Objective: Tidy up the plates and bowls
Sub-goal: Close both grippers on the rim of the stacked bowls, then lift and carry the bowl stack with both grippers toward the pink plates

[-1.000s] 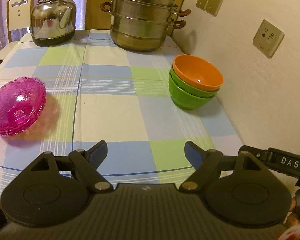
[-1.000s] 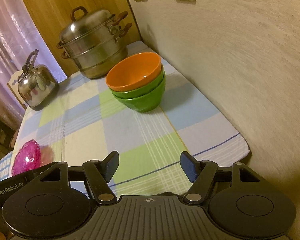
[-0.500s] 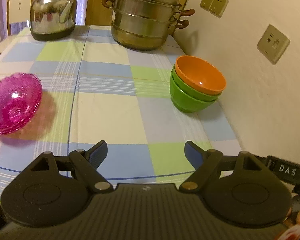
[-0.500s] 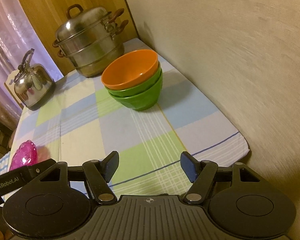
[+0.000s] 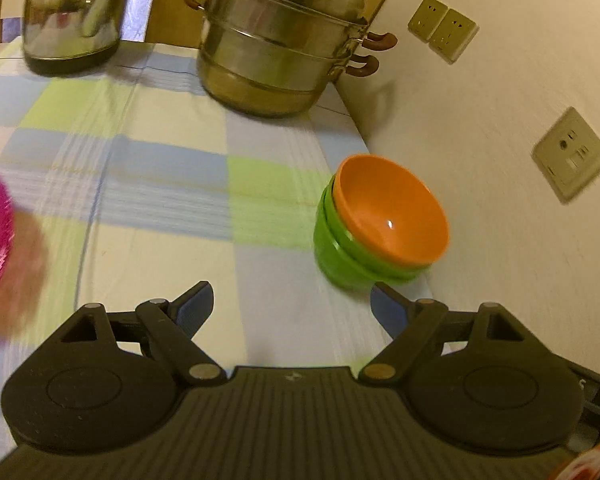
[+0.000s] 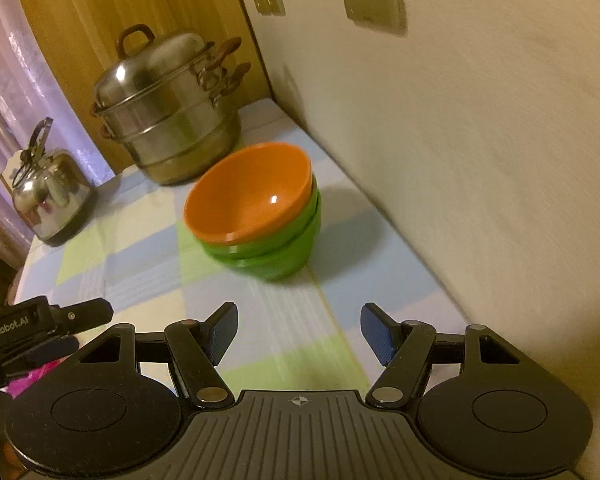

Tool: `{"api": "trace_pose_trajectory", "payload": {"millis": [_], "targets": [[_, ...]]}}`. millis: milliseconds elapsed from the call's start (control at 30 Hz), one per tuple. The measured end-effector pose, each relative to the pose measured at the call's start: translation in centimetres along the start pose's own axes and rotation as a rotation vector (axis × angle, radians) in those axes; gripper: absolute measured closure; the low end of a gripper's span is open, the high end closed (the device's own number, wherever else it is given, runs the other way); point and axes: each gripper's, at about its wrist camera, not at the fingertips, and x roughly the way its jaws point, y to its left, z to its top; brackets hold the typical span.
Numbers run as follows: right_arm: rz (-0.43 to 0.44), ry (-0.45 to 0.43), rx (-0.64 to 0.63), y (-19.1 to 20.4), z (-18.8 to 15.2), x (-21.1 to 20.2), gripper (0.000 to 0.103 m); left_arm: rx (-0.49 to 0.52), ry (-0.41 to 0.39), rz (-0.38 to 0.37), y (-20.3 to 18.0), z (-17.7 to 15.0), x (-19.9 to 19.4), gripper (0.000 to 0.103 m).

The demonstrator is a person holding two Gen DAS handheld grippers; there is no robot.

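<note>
Bowl stack (image 6: pixel 260 220) upright, orange bowl (image 5: pixel 392 212) mouth up, both claws (image 5: pixel 292 304) (image 6: pixel 298 328) spread, empty.

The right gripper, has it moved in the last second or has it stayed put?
Yes. The right gripper has come forward toward the stacked bowls; they and the steamer pot behind them now loom nearer in its own view. Its jaws stand open.

Home dining or kitchen corner. Table under a checked tablecloth (image 5: pixel 172 184) in blue, green and cream, pushed against a cream wall. Tiered steel steamer pot (image 5: pixel 280 44) and steel kettle (image 6: pixel 48 196) at the far end. Stacked plastic bowls (image 6: pixel 260 216) near the wall. Wall sockets (image 5: pixel 570 156), wood panelling (image 6: pixel 100 12), lilac curtain (image 6: pixel 4 92) behind.
</note>
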Motion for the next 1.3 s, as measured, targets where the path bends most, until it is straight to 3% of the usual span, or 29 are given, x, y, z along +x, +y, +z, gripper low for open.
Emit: {"api": "trace_pose_trajectory", "payload": {"millis": [367, 800, 933, 1100, 1300], "targets": [[0.012, -0.002, 0.035, -0.7, 6.9, 6.7, 0.035, -0.063, 0.098, -0.058, -1.3, 5.9, 9.1, 0.029], [0.03, 0.141, 0.084, -2.4, 9.5, 14.2, 0.036, -0.089, 0.213, -0.104, -1.3, 6.6, 15.6, 0.055], [0.029, 0.162, 0.112, -2.8, 9.4, 15.5, 0.053, -0.075, 0.222, -0.107, -1.4, 6.5, 16.2, 0.062], [0.022, 0.182, 0.107, -2.9, 9.4, 16.6, 0.061, -0.057, 0.226, -0.119, -1.8, 6.6, 16.6, 0.074], [0.022, 0.203, 0.104, -3.0, 9.1, 17.7, 0.07, -0.029, 0.222, -0.102, -2.2, 6.6, 16.7, 0.075]]}}
